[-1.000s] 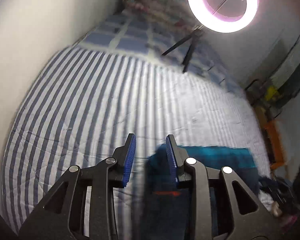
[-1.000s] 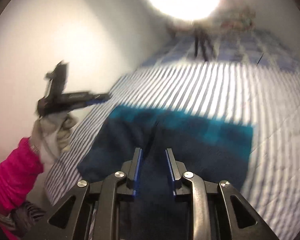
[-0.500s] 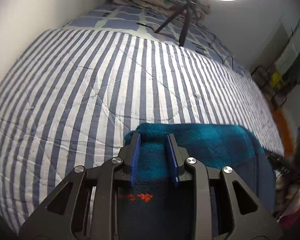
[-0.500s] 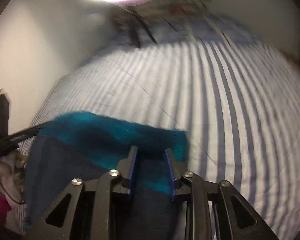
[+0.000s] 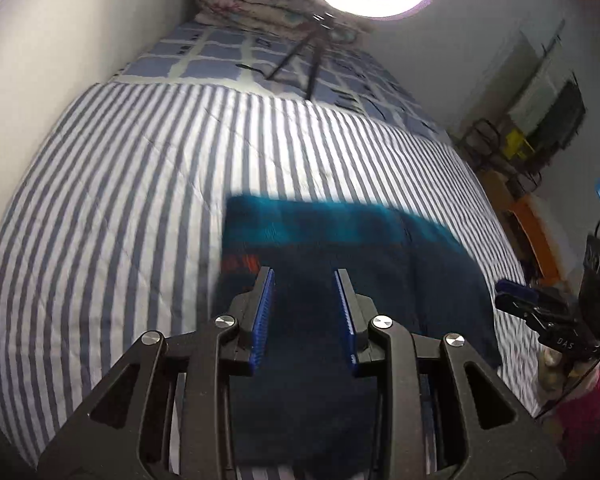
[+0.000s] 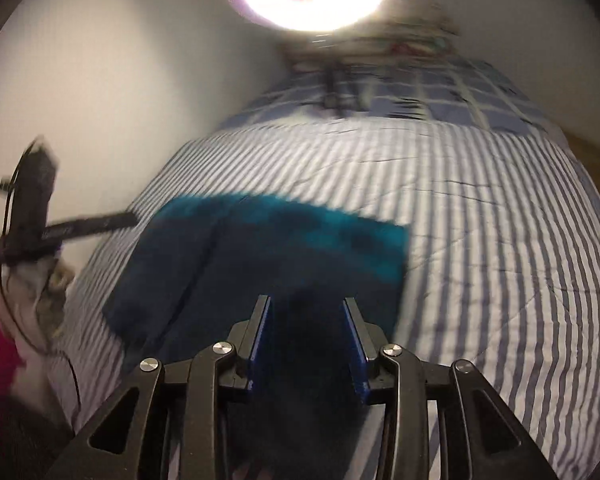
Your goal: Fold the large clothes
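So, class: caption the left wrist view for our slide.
Open left gripper above a folded dark blue garment on a striped bedspread.

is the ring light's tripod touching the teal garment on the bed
Apart. In the left wrist view the tripod stands near the far end of the bed, and a broad stretch of striped cover lies bare between its legs and the teal garment.
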Action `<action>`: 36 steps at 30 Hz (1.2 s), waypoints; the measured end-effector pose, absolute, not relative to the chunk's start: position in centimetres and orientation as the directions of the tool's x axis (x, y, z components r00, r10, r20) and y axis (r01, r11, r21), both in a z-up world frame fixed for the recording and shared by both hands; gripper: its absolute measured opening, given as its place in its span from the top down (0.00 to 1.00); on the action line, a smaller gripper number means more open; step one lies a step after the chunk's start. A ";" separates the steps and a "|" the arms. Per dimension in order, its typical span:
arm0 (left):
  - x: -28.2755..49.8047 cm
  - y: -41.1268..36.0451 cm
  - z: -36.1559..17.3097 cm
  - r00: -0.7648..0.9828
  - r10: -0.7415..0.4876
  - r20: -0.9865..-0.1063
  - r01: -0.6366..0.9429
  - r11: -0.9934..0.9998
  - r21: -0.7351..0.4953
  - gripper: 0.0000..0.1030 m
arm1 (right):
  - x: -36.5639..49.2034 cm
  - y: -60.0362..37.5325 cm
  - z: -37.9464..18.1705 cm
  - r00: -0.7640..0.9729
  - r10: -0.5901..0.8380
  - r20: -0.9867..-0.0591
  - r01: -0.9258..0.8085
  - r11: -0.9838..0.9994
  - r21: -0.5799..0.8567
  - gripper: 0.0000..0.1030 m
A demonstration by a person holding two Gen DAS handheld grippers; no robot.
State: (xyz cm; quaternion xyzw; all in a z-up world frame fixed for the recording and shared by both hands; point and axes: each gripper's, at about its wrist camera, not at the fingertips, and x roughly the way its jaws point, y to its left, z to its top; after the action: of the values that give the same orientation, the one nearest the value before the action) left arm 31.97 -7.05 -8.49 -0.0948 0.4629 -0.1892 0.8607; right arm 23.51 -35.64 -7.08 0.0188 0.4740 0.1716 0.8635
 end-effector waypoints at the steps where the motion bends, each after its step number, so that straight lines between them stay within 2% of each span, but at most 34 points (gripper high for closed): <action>1: 31.1 -7.3 -9.2 0.484 -0.403 -0.776 0.246 0.914 -0.322 0.71 | 22.6 -34.9 -7.2 0.481 0.307 -0.821 -0.305 0.937 0.172 0.64; 5: 29.5 -6.9 -14.0 0.406 -0.356 -0.842 0.209 0.933 -0.294 0.70 | 21.0 -34.1 -10.8 0.393 0.259 -0.882 -0.320 0.938 0.133 0.67; 6: 29.3 -6.7 -14.6 0.409 -0.358 -0.839 0.213 0.932 -0.293 0.67 | 20.5 -34.7 -12.2 0.373 0.261 -0.890 -0.300 0.942 0.151 0.67; 9: 28.5 -6.9 -14.3 0.427 -0.338 -0.839 0.254 0.935 -0.248 0.66 | 19.4 -35.1 -12.5 0.370 0.265 -0.891 -0.301 0.941 0.155 0.67; 14: 27.9 -4.5 -13.4 0.386 -0.423 -0.820 0.194 0.906 -0.376 0.64 | 18.1 -36.1 -11.3 0.346 0.261 -0.901 -0.314 0.938 0.151 0.67; 15: 28.2 -3.9 -13.1 0.386 -0.440 -0.811 0.180 0.898 -0.401 0.61 | 17.9 -36.7 -10.8 0.354 0.277 -0.893 -0.310 0.936 0.167 0.67; 17: 28.9 -2.2 -12.5 0.396 -0.482 -0.782 0.128 0.872 -0.473 0.44 | 17.7 -38.2 -9.6 0.407 0.307 -0.860 -0.282 0.938 0.201 0.61; 18: 29.4 -1.1 -12.4 0.406 -0.512 -0.757 0.086 0.846 -0.526 0.33 | 17.8 -38.9 -9.1 0.440 0.310 -0.843 -0.266 0.942 0.207 0.47; 19: 29.9 -0.2 -12.4 0.410 -0.545 -0.731 0.053 0.814 -0.578 0.30 | 18.0 -39.8 -8.7 0.488 0.308 -0.817 -0.238 0.947 0.215 0.32; 21: 31.1 1.9 -13.4 0.395 -0.645 -0.654 -0.047 0.697 -0.716 0.30 | 18.4 -41.3 -8.4 0.545 0.313 -0.778 -0.191 0.950 0.249 0.23; 23: 32.3 2.6 -14.6 0.364 -0.700 -0.614 -0.098 0.627 -0.773 0.30 | 19.7 -42.5 -8.8 0.537 0.346 -0.769 -0.161 0.937 0.309 0.22; 30: 34.1 4.0 -19.1 0.287 -0.786 -0.548 -0.204 0.509 -0.836 0.30 | 22.6 -44.1 -13.0 0.418 0.450 -0.789 -0.080 0.884 0.461 0.22; 36: 35.0 3.6 -20.3 0.260 -0.816 -0.516 -0.186 0.482 -0.856 0.30 | 23.9 -44.5 -15.9 0.363 0.544 -0.756 -0.019 0.816 0.578 0.22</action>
State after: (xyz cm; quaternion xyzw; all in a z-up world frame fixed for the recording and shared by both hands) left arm 35.03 3.56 -20.28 -0.4483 0.5585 -0.2405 0.6551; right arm 23.89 -44.48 -15.88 0.2451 0.5353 0.1788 0.7883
